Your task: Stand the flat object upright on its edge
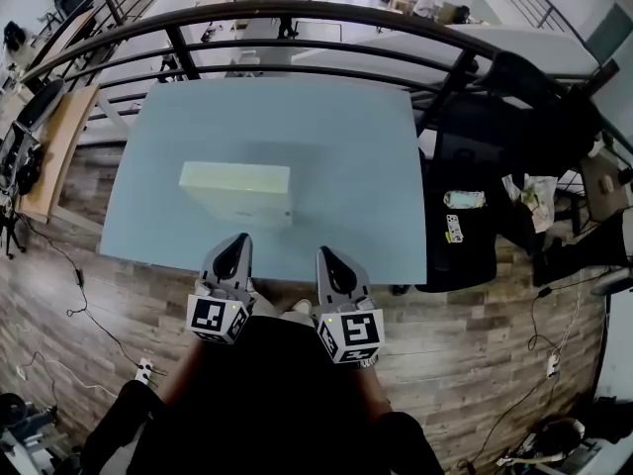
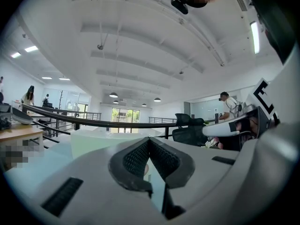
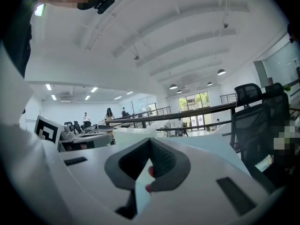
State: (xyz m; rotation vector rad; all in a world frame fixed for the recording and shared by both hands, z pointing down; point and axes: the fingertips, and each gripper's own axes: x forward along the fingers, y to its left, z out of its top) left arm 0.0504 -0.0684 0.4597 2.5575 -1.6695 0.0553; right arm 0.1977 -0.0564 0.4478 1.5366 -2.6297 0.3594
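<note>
Both hands are held low in front of the torso, side by side. The left gripper (image 1: 237, 250) and right gripper (image 1: 329, 265) point forward, about level, toward the counter (image 1: 366, 166). Their tips are over the counter's near edge. The marker cubes (image 1: 218, 317) face the head camera.

Left jaws: pressed together, nothing between them. Right jaws: same, fully closed and empty.

The box (image 1: 235, 192) is pale and whitish. It sits on the counter left of centre and closer to the near edge. It is straight ahead of the left gripper and apart from it, with nothing touching it. A lighter top face and a shaded near face show. Cannot tell from here whether it lies flat or is already on its edge.

Bare counter runs to the right of the box and behind it, with a narrower strip on its left. A curved black railing (image 1: 297, 13) runs just past the far edge. A black office chair (image 1: 475, 196) stands close to the right edge. Wooden floor (image 1: 475, 344) shows below the near edge.

Counts: two grippers, one box, one counter, one chair.
</note>
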